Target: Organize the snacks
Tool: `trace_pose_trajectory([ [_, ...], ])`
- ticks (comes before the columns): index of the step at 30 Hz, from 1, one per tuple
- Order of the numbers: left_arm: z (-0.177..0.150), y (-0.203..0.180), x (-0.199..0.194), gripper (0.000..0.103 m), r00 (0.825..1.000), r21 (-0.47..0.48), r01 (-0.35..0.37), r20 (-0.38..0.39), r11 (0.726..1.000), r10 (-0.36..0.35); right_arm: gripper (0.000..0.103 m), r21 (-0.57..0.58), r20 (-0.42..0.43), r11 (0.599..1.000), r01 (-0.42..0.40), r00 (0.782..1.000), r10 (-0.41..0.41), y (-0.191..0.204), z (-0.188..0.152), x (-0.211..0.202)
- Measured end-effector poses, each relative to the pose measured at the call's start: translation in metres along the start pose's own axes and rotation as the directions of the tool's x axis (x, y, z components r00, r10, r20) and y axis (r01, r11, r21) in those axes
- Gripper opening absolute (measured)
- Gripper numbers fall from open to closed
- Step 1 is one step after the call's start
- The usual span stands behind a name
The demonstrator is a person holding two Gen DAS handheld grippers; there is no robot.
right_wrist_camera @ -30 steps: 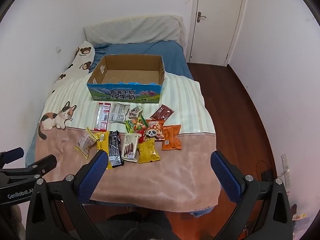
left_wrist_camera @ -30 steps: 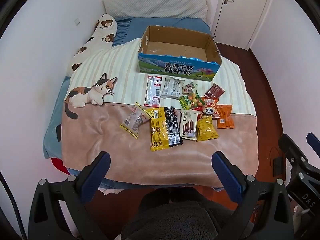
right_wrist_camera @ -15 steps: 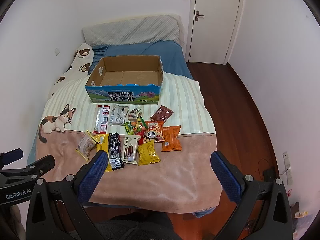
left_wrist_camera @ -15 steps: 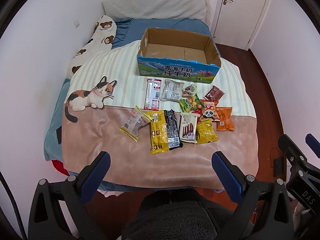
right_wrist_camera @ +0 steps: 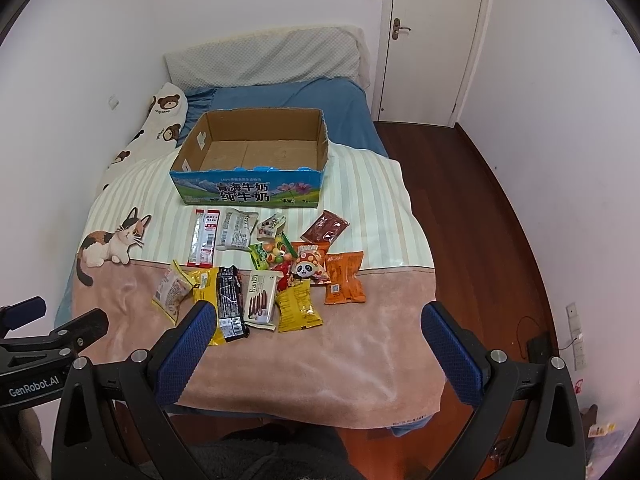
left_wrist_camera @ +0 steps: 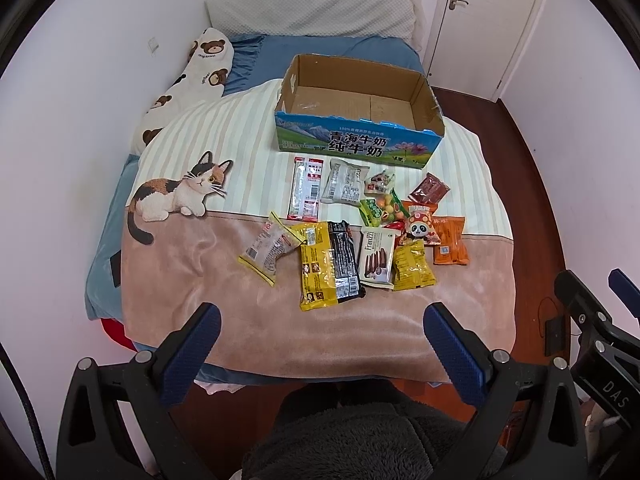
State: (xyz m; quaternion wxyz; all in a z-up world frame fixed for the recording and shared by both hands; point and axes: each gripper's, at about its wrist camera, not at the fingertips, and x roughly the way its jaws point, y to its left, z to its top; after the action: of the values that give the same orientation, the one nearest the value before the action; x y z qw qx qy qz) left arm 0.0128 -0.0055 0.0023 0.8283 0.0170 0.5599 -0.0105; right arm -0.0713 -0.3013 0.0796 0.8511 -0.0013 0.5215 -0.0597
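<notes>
Several snack packets lie in a loose cluster on the bed blanket (left_wrist_camera: 240, 328), among them a yellow packet (left_wrist_camera: 316, 268), a black packet (left_wrist_camera: 344, 264), a Franzzi biscuit pack (left_wrist_camera: 376, 258) and an orange packet (left_wrist_camera: 450, 240). An empty open cardboard milk box (left_wrist_camera: 356, 148) stands behind them; it also shows in the right wrist view (right_wrist_camera: 248, 190). My left gripper (left_wrist_camera: 320, 340) is open and empty, held above the bed's near edge. My right gripper (right_wrist_camera: 316, 340) is open and empty, also short of the snacks (right_wrist_camera: 260, 296).
A bear-print pillow (left_wrist_camera: 192, 76) and a grey pillow (left_wrist_camera: 312, 12) lie at the head of the bed. Wood floor (right_wrist_camera: 480, 208) and a closed door (right_wrist_camera: 432, 40) are to the right. White walls stand on the left and the right.
Both grippers have drifted slightly, so the bed, box and snacks sit a little differently in the views. Nothing was picked up or moved; both stay open.
</notes>
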Motion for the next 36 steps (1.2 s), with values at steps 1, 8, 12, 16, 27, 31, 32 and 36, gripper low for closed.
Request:
trace_pose_trajectory([
  [1, -0.0001, -0.0002, 0.0003, 0.103, 1.000, 0.000, 0.000, 0.000, 1.000, 0.000, 0.103, -0.002, -0.001, 1.000, 0.001, 1.000, -0.001, 0.0011, 0.0002, 0.0006],
  [8, -0.0006, -0.0001, 0.0004, 0.103, 1.000, -0.001, 0.001, 0.000, 1.000, -0.001, 0.103, -0.007, -0.012, 1.000, -0.001, 1.000, 0.001, 0.0052, 0.0001, 0.0031],
  [12, -0.0003, 0.0001, 0.0002, 0.103, 1.000, 0.001, 0.002, 0.001, 1.000, -0.002, 0.103, -0.009, -0.013, 1.000, 0.005, 1.000, -0.005, 0.0052, 0.0013, 0.0038],
  [16, -0.0004, 0.0007, 0.0015, 0.103, 1.000, 0.000, 0.003, -0.001, 1.000, -0.003, 0.103, -0.012, -0.019, 1.000, 0.009, 1.000, -0.009, 0.0064, 0.0012, 0.0048],
  [27, -0.0021, -0.0037, 0.0045, 0.103, 1.000, 0.000, 0.002, 0.001, 1.000, -0.002, 0.103, -0.015, -0.024, 1.000, 0.013, 1.000, -0.013, 0.0077, 0.0014, 0.0058],
  [31, -0.0015, -0.0021, 0.0039, 0.103, 1.000, -0.001, 0.005, 0.000, 1.000, -0.005, 0.103, -0.016, -0.025, 1.000, 0.011, 1.000, -0.011, 0.0081, 0.0011, 0.0057],
  [32, -0.0010, -0.0013, 0.0036, 0.103, 1.000, 0.000, 0.004, -0.001, 1.000, -0.004, 0.103, -0.015, -0.026, 1.000, 0.010, 1.000, -0.010, 0.0076, 0.0010, 0.0053],
  [36, -0.0015, -0.0009, 0.0031, 0.103, 1.000, -0.003, 0.006, -0.002, 1.000, -0.006, 0.103, -0.014, -0.028, 1.000, 0.009, 1.000, -0.010, 0.0093, 0.0013, 0.0047],
])
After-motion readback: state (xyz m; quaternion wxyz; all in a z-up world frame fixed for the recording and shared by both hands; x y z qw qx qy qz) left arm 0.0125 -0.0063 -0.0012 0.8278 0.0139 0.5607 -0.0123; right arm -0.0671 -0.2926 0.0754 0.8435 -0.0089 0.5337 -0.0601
